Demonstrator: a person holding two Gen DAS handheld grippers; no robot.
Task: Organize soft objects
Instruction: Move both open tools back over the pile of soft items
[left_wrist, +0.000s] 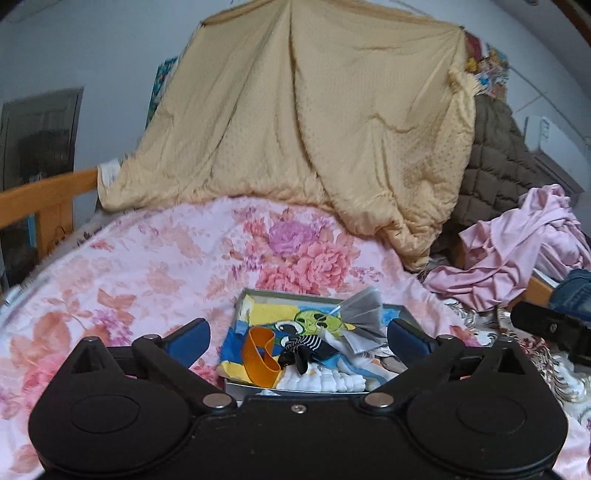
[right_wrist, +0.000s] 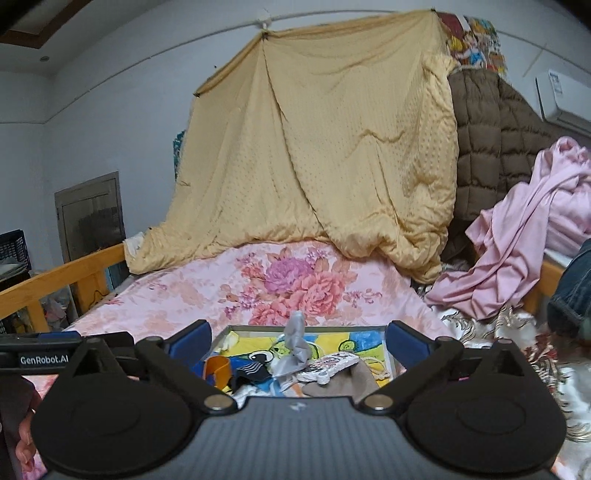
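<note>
Between and just beyond both grippers' wide-open, empty jaws, a tray (left_wrist: 236, 321) of soft items sits on the floral bedspread (left_wrist: 155, 266).

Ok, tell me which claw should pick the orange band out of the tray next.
Left, probably. The orange band sits at the tray's left end, nearer the open left claw; from the right claw, also open, it lies off to the left.

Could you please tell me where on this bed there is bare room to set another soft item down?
The floral bedspread lies bare between the box, the wooden rail and the hanging yellow quilt. The box itself is crowded with small items, and the pink cloth pile fills the right side.
</note>
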